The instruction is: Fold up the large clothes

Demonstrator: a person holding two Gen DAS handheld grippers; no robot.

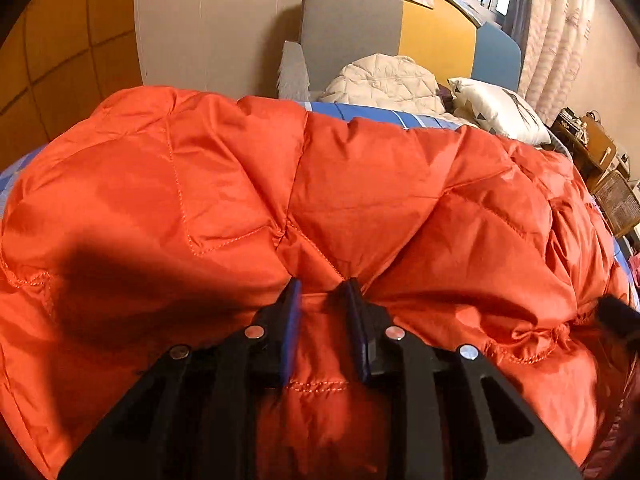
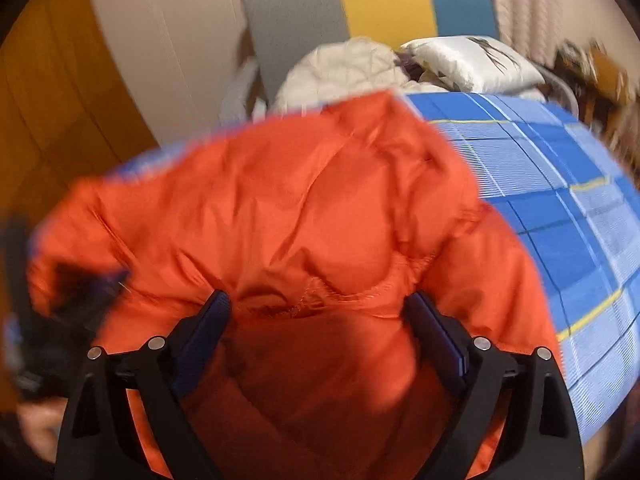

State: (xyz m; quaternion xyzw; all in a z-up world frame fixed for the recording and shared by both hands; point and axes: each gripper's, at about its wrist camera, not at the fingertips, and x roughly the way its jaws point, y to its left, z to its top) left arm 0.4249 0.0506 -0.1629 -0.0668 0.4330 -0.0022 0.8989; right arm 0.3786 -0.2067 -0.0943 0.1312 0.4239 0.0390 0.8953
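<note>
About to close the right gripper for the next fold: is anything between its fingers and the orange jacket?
Nothing visible is. The right gripper stands wide open right over the orange jacket, with only jacket fabric between its fingers. The left gripper is already pinching a fold of the jacket.

Jacket (image 1: 360, 200) spread on bed (image 2: 560, 208). Behind it, second jacket (image 1: 380, 80) left of pillow (image 1: 496, 108). Headboard (image 1: 352, 28) behind both. Left gripper (image 1: 320, 292) at jacket's near edge.
</note>
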